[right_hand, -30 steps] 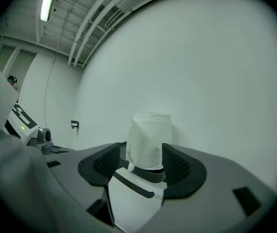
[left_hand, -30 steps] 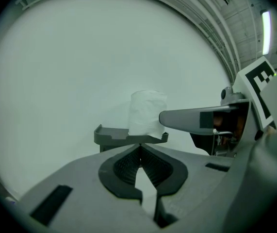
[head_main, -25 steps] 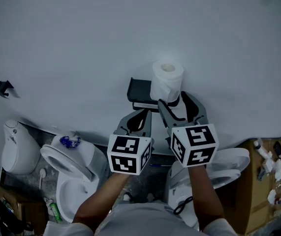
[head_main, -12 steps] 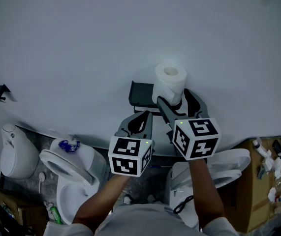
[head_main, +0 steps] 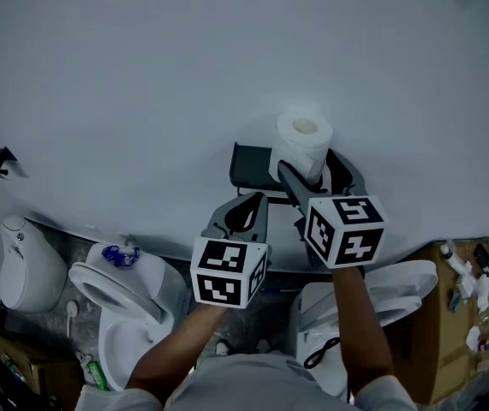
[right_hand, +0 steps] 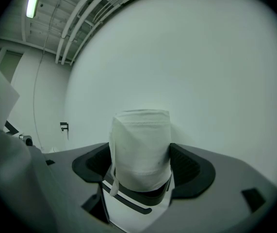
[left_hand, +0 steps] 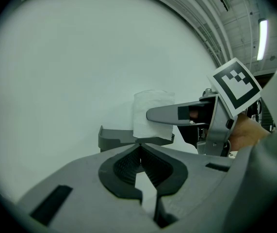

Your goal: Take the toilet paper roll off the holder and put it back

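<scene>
A white toilet paper roll (head_main: 302, 144) stands upright on the dark holder (head_main: 248, 165) fixed to the pale wall. My right gripper (head_main: 313, 171) reaches level at it, one finger on each side of the roll (right_hand: 140, 149). Its jaws have just been opening and are now spread wide, with small gaps between the pads and the roll. The holder's dark ring (right_hand: 136, 198) shows under the roll. My left gripper (head_main: 246, 199) hangs just left of and below the holder, shut and with nothing in it. Its closed tips (left_hand: 139, 147) point at the holder's tray (left_hand: 114, 137).
Below the wall, two white toilets (head_main: 124, 289) (head_main: 381, 289) stand on the floor, with another white fixture (head_main: 26, 259) at far left. A cardboard box (head_main: 450, 315) with clutter is at the right. A small black hook (head_main: 0, 159) sticks out of the wall at left.
The right gripper's jaws have spread wider around the roll, and it has edged closer to the wall. The left gripper has kept its place.
</scene>
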Tool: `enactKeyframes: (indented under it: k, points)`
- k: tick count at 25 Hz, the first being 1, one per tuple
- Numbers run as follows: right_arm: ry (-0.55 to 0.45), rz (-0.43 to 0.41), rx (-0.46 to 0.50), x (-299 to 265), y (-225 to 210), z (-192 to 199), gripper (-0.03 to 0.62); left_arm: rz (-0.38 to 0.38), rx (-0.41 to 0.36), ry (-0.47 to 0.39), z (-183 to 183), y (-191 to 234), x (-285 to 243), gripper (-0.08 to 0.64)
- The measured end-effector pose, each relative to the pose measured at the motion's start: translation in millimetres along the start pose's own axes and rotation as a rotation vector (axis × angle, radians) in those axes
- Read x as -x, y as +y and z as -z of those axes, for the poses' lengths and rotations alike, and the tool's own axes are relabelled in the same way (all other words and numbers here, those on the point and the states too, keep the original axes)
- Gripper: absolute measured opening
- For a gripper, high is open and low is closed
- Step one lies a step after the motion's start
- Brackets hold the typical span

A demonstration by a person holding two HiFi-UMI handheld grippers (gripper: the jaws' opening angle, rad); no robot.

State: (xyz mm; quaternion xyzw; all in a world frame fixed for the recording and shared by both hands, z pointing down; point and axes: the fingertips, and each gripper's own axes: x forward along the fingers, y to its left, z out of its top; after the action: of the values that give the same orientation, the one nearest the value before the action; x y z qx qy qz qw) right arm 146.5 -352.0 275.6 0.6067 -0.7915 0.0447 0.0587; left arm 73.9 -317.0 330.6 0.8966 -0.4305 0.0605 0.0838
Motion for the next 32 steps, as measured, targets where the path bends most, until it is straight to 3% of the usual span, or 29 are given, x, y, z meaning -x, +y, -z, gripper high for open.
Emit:
enactKeyframes:
  k: [24,32]
  points:
    - [-0.028,0.050,0.022,3.8,-2.0,-6.2,0.333,-0.025,0.014,-0.004,3.2,15.3,16.7,0.005]
    - [-0.062,0.028,0.025,12.2,6.8,-15.4,0.332,-0.048,0.012,-0.015,-0.1,18.3,27.3,0.005]
